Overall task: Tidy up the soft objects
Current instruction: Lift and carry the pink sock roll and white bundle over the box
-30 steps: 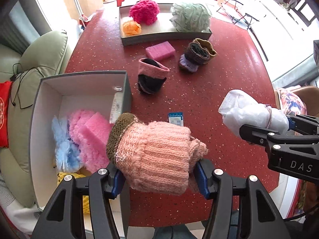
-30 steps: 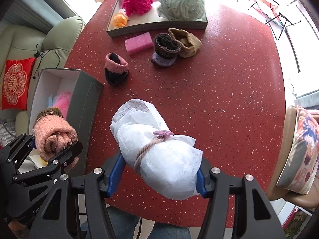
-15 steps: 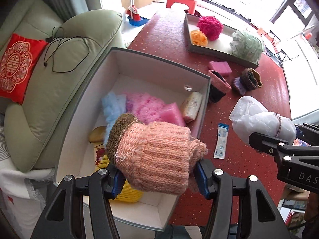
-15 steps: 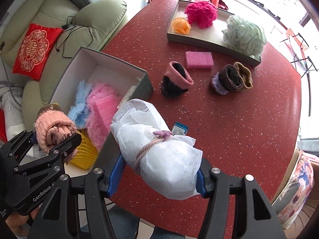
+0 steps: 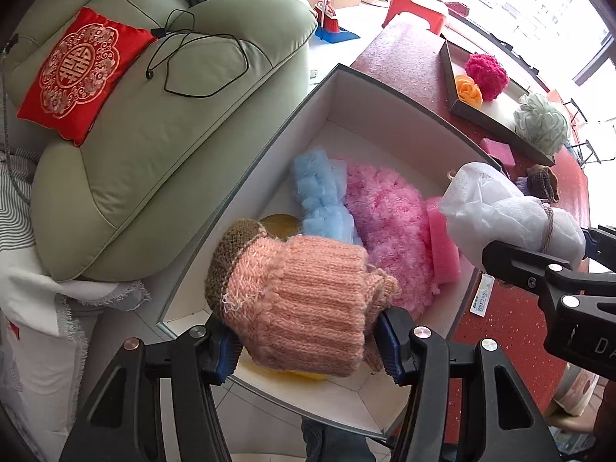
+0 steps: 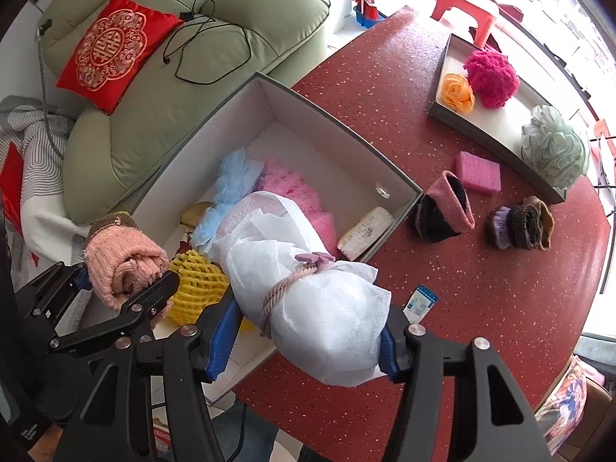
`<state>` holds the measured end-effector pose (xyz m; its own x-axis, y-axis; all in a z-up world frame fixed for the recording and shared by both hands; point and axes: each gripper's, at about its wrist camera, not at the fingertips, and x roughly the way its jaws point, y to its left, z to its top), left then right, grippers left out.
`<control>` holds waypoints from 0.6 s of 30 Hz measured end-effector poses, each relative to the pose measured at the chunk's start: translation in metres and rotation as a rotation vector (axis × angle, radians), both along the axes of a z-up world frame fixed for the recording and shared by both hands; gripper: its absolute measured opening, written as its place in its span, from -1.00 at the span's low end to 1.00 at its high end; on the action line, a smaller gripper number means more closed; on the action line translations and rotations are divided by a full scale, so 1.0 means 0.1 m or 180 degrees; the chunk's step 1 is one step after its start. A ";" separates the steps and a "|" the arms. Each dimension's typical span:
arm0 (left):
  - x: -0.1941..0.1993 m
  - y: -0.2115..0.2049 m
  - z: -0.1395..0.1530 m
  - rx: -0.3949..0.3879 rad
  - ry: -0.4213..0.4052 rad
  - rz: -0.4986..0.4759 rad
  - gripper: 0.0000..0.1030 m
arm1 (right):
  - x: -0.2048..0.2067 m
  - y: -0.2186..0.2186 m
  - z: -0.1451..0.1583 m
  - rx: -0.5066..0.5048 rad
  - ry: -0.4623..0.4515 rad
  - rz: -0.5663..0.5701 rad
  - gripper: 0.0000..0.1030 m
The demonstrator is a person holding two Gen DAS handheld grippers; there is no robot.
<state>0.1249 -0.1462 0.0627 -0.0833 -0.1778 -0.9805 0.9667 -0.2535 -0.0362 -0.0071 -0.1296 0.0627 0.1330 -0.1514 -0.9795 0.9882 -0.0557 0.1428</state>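
Over the box point(image 6: 392, 177), the left gripper point(image 5: 308, 342) clamped a pink knit roll point(image 5: 300, 300) and the right gripper point(image 6: 308, 342) a white wrapped bundle point(image 6: 319, 308), neither dropped yet. Box half filled; rolled socks point(image 6: 442, 211) and sponge point(image 6: 477, 173) sat on the table point(image 6: 481, 288), so maybe halfway.

Chunky knitted wool sock point(image 5: 304, 300); speckled glossy red table point(image 6: 481, 288).

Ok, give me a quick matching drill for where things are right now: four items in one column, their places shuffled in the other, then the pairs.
Items:
1. pink knit roll
2. white wrapped bundle
3. magenta pom-pom
4. pink sponge block

Places:
A. in the shallow tray
B. bare on the red table
C. in the left gripper
D. in the right gripper

Pairs: 1-C, 2-D, 3-A, 4-B
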 end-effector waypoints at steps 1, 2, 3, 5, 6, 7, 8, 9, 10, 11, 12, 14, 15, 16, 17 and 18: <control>0.01 0.00 -0.01 0.0005 -0.0004 0.0010 0.15 | 0.02 -0.01 -0.01 0.0007 -0.0001 0.0009 0.23; 0.02 0.00 -0.02 0.0015 -0.0003 0.0021 0.15 | 0.03 -0.03 -0.02 0.0015 0.0001 0.0017 0.23; 0.02 -0.01 -0.04 0.0026 -0.0004 0.0028 0.15 | 0.05 -0.04 -0.03 0.0021 0.0006 0.0024 0.23; 0.03 -0.02 -0.06 0.0035 -0.0013 0.0038 0.15 | 0.06 -0.06 -0.05 0.0035 0.0021 0.0037 0.23; 0.03 -0.02 -0.07 0.0047 -0.0012 0.0042 0.15 | 0.08 -0.07 -0.06 0.0040 0.0032 0.0041 0.23; 0.03 -0.02 -0.09 0.0052 -0.0013 0.0045 0.15 | 0.08 -0.07 -0.07 0.0045 0.0039 0.0045 0.23; 0.03 -0.03 -0.10 0.0054 -0.0018 0.0046 0.15 | 0.09 -0.08 -0.07 0.0051 0.0048 0.0047 0.23; 0.03 -0.03 -0.10 0.0057 -0.0020 0.0047 0.15 | 0.09 -0.08 -0.08 0.0057 0.0053 0.0046 0.23; 0.02 -0.04 -0.11 0.0062 -0.0015 0.0053 0.15 | 0.10 -0.09 -0.08 0.0060 0.0058 0.0045 0.23; 0.02 -0.04 -0.12 0.0067 -0.0011 0.0056 0.15 | 0.09 -0.10 -0.09 0.0061 0.0066 0.0045 0.23; 0.02 -0.05 -0.13 0.0072 -0.0011 0.0058 0.15 | 0.10 -0.10 -0.09 0.0060 0.0075 0.0043 0.23; 0.02 -0.05 -0.14 0.0078 -0.0013 0.0060 0.15 | 0.09 -0.11 -0.09 0.0060 0.0094 0.0037 0.24; 0.02 -0.06 -0.15 0.0084 -0.0014 0.0059 0.15 | 0.09 -0.13 -0.09 0.0064 0.0101 0.0032 0.24; 0.01 -0.06 -0.16 0.0088 -0.0016 0.0054 0.15 | 0.08 -0.14 -0.09 0.0070 0.0108 0.0029 0.24; 0.01 -0.06 -0.17 0.0094 -0.0016 0.0051 0.15 | 0.07 -0.14 -0.10 0.0072 0.0120 0.0026 0.24; 0.00 -0.06 -0.18 0.0094 -0.0015 0.0050 0.15 | 0.07 -0.15 -0.10 0.0074 0.0129 0.0022 0.24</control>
<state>0.1248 -0.1522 0.0449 -0.0760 -0.1501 -0.9857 0.9707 -0.2371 -0.0388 -0.0005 -0.1450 0.0523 0.0941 -0.1277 -0.9873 0.9935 -0.0517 0.1014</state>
